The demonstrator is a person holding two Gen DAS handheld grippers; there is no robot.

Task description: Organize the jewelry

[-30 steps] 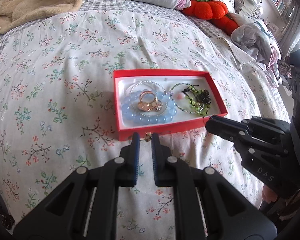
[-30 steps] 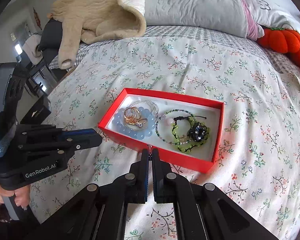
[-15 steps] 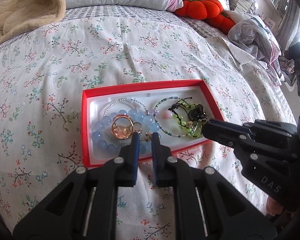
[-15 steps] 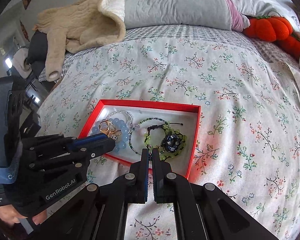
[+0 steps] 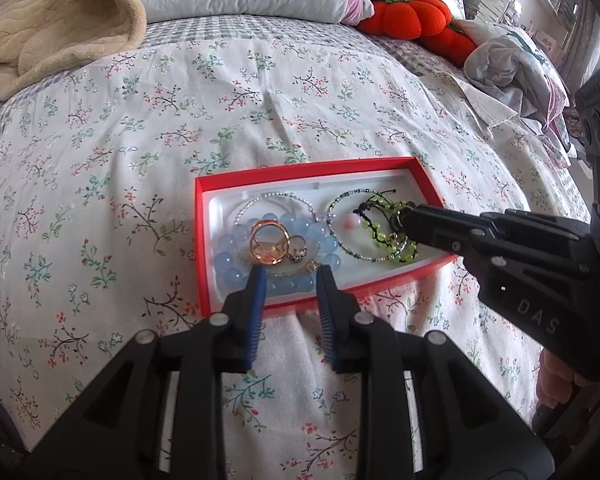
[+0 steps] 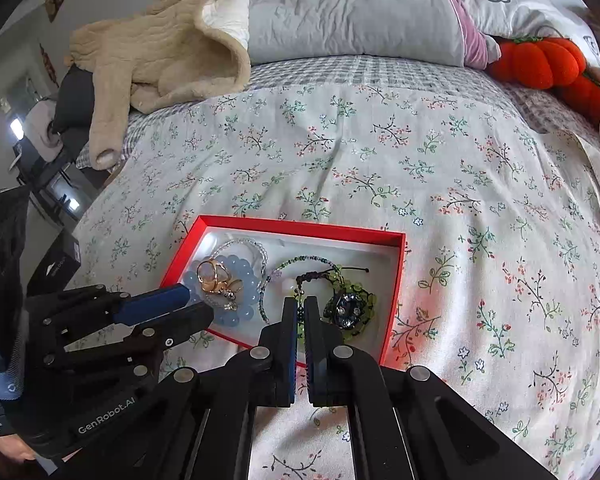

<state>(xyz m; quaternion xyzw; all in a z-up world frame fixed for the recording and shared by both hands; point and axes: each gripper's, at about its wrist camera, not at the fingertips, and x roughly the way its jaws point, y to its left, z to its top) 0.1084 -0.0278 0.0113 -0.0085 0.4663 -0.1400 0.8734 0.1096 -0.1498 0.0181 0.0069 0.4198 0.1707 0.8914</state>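
Mostly done, it seems: bracelets point(image 5: 276, 246) and rings point(image 5: 269, 242) lie inside the red box point(image 5: 202, 240) at twelve o'clock of the left gripper point(image 5: 291, 276), whose empty jaws are opening; the right gripper point(image 6: 300, 308) is pinched on a dark strand point(image 6: 299, 294), not yet released.

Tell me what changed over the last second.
Both tools came forward over the red box. The left tool, shut on a small gold piece, is now opening above the blue bead bracelet, nothing pressed between its pads. The right tool stays shut on a small dangling piece. Box unmoved.
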